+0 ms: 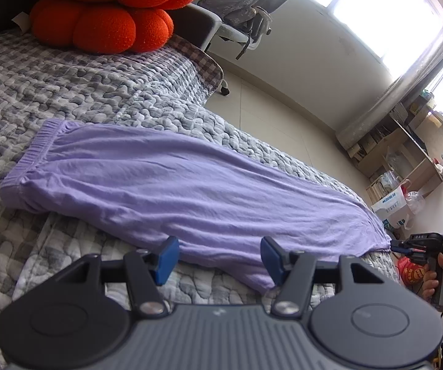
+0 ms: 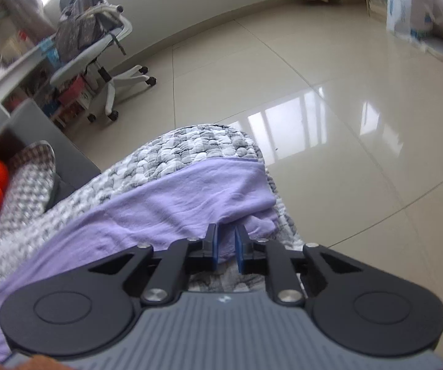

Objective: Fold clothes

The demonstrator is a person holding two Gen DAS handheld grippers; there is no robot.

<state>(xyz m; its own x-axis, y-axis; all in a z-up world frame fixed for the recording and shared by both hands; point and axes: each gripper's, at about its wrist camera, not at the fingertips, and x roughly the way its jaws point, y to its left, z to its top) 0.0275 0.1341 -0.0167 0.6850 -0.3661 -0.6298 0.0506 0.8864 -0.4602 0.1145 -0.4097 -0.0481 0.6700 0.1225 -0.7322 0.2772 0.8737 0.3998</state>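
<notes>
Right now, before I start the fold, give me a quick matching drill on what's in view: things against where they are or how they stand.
Things:
1. purple trousers
2. orange cushion
3. left tongs
4. office chair

States:
A. open, nothing gripped
B. on the tiled floor
C. spread flat on the quilt
D. at the far end of the bed

Pairs: 1-C, 2-D, 3-A, 4-B

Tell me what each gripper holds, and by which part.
Left gripper: nothing, open above the purple pants. Right gripper: nearly closed around their leg-end hem; firm hold uncertain.
</notes>
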